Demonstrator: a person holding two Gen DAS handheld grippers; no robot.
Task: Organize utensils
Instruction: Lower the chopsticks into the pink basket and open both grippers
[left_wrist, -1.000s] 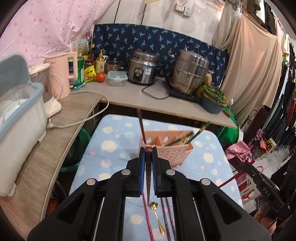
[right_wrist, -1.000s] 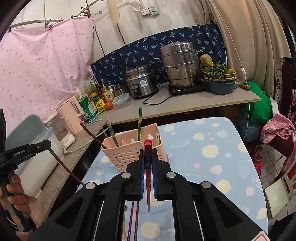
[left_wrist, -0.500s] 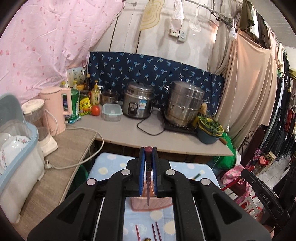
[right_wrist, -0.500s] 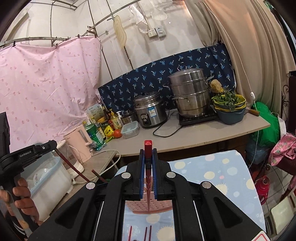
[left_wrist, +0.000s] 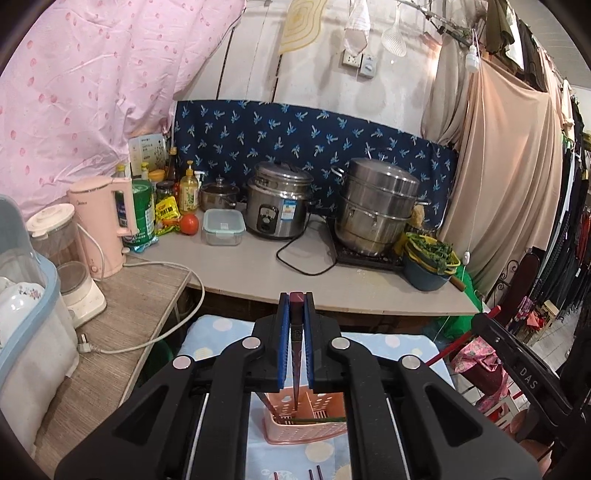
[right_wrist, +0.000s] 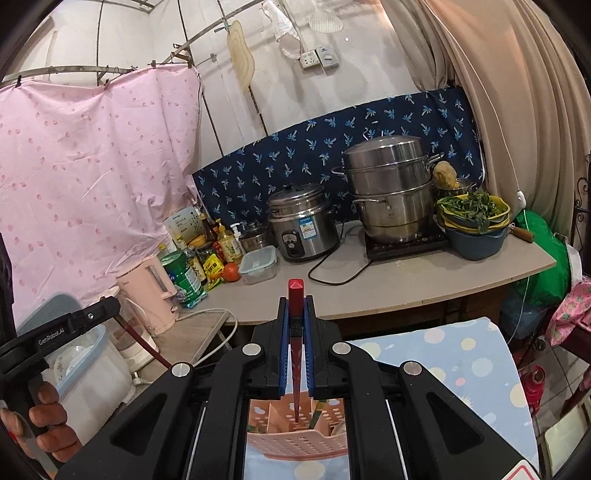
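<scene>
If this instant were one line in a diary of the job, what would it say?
left gripper: shut on dark red chopstick | right gripper: shut on red chopstick | both above pink utensil basket | neither dropped in yet

A grey counter (left_wrist: 258, 269) runs along a pale wall (left_wrist: 317, 85), with a blue patterned cloth (left_wrist: 295, 136) pinned behind it. Left of the counter hangs a pink sheet (left_wrist: 85, 96); right of it, beige curtains (left_wrist: 509, 166). Above it sits what looks like a wall socket (left_wrist: 360, 62).
</scene>
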